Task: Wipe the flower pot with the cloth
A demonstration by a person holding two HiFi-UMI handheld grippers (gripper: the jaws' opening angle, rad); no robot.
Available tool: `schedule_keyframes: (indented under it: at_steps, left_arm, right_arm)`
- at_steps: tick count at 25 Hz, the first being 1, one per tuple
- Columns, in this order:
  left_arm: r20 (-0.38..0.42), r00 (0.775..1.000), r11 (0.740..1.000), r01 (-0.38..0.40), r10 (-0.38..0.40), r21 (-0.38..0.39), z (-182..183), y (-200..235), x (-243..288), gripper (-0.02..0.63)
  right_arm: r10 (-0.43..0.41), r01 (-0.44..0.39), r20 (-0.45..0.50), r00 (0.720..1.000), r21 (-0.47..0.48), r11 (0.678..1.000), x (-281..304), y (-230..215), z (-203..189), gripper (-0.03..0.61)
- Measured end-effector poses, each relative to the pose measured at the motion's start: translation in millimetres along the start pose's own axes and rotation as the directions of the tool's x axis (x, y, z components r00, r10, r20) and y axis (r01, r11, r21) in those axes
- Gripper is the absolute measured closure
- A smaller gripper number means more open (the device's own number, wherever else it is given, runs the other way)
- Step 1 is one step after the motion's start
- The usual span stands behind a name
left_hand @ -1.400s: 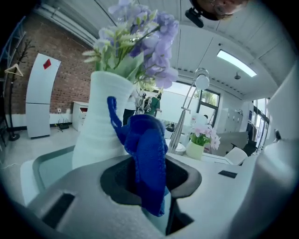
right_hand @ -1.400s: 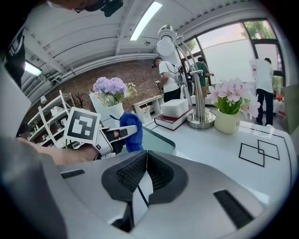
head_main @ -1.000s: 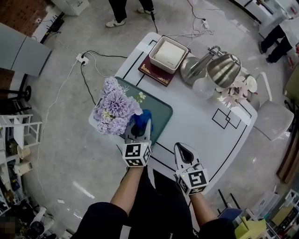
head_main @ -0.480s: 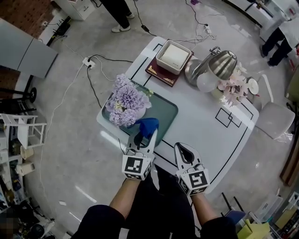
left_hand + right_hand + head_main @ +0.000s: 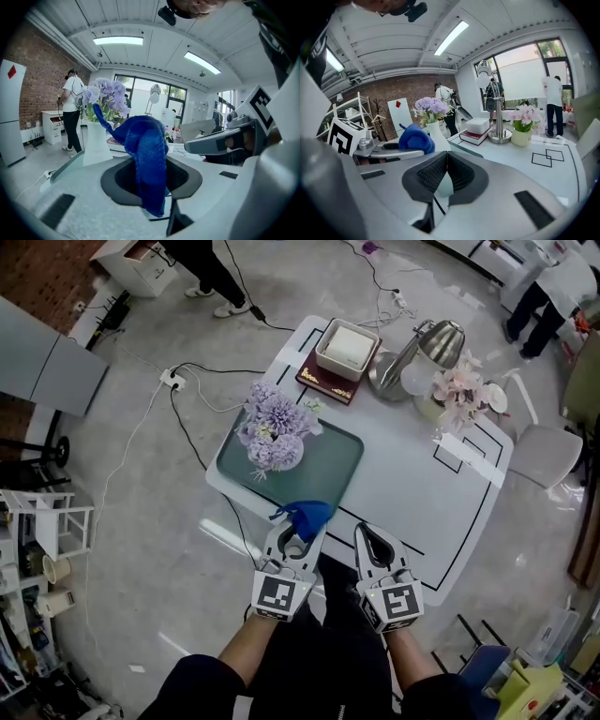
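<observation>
Your left gripper (image 5: pixel 296 532) clamps its jaws on the bunched blue knitted cloth (image 5: pixel 307 515), leaving a fold free for wiping. The white flower pot (image 5: pixel 97 140) of purple flowers stands farther off on the dark green tray (image 5: pixel 328 474), untouched. Your right gripper (image 5: pixel 374 542) waits alongside, jaws together, empty.

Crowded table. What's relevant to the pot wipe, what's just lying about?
Job: blue cloth, shut in the left tool; white flower pot holding purple flowers; right tool, shut, empty.
Lying about: green tray under the pot; white box on a red book; metal lamp; pink flower arrangement.
</observation>
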State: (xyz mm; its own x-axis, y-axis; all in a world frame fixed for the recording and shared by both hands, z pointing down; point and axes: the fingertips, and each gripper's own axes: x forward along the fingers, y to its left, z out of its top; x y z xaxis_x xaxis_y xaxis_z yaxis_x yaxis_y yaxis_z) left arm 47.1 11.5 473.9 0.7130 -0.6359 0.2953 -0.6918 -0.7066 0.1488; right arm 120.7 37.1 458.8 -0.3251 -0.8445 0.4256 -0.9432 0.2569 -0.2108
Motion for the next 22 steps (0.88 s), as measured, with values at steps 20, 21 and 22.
schedule_keyframes:
  at_steps: [20, 21, 22]
  left_arm:
    - [0.04, 0.984, 0.975, 0.164, -0.172, 0.147, 29, -35, -121, 0.495]
    - [0.042, 0.983, 0.973, 0.169, -0.178, 0.155, 31, -35, -125, 0.495]
    - [0.045, 0.982, 0.972, 0.173, -0.182, 0.162, 33, -36, -128, 0.495]
  right_arm:
    - [-0.147, 0.154, 0.169, 0.975, -0.034, 0.987, -94, 91, 15, 0.571]
    - [-0.156, 0.162, 0.17, 0.973, -0.024, 0.986, -95, 95, 16, 0.571]
    - [-0.165, 0.171, 0.166, 0.972, -0.017, 0.985, -97, 99, 17, 0.571]
